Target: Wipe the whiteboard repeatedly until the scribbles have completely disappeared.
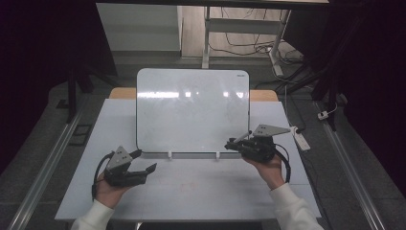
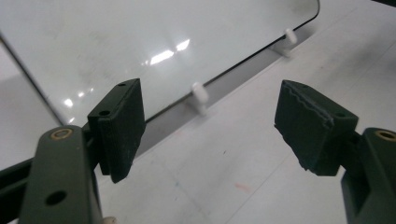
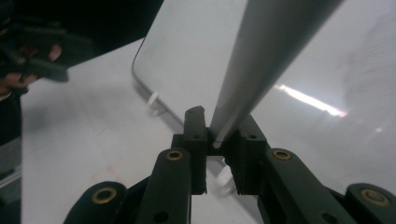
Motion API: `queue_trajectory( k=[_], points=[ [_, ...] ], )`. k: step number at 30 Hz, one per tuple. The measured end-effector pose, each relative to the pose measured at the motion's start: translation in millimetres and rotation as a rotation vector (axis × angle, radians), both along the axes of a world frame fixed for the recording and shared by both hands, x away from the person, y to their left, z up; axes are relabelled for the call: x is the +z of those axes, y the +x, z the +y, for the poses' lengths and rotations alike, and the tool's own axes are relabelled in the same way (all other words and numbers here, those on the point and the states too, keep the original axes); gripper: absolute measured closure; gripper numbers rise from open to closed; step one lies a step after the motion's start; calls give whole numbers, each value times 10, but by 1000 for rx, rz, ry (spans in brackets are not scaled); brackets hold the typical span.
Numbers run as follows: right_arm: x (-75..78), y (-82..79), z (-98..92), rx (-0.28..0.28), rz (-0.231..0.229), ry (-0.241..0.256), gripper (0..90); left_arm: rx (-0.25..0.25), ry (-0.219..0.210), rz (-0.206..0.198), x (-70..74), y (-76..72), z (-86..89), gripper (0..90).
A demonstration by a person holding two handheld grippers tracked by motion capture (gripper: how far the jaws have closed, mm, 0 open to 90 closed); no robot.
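— Right gripper (image 1: pixel 238 142), the black two-jaw one held in the person's right hand (image 1: pixel 268 168): how does it stand?

— Its jaws are pressed together on a slim grey rod, likely a marker (image 3: pixel 261 65), which runs up and away from the jaws in the right gripper view. In the high view the grey rod (image 1: pixel 242 136) juts up from the gripper's tip at the lower right edge of the board.

— Which board?

— A glossy white rectangular whiteboard with rounded corners (image 1: pixel 191 110), propped up on small white pegs (image 1: pixel 169 154) on the pale table (image 1: pixel 201 191). It stands at the middle of the table, beyond both grippers.

— And the left gripper (image 1: pixel 143 162)?

— Jaws wide apart, with nothing between them. It sits low over the table near the board's lower left corner, apart from it. The left gripper view shows the whiteboard's bottom edge (image 2: pixel 233 70) and one peg (image 2: pixel 200 95) through the gap.
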State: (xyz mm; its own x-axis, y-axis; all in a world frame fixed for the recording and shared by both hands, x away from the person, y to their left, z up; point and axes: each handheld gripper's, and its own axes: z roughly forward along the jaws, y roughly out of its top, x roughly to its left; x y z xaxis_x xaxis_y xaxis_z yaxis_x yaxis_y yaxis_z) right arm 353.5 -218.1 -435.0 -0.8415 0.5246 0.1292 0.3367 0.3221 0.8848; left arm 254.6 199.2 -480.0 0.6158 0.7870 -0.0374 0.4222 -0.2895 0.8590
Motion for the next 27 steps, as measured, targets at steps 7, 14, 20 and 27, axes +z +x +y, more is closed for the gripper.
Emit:
queue_trajectory(
  k=[7, 14, 20, 27],
  points=[
    [-172, -71, 123, 76, 58, -37, 775, -47, 3, -27, 122, 104, -202, 269],
    [-259, -95, 269, 140, 84, -65, 775, -118, 20, -59, 262, 225, -487, 279],
    [-334, -111, 376, 185, 103, -93, 775, -170, 15, -70, 333, 290, -676, 290],
    [-409, -111, 474, 228, 127, -115, 775, -231, 4, -78, 398, 357, -856, 301]
  ],
)
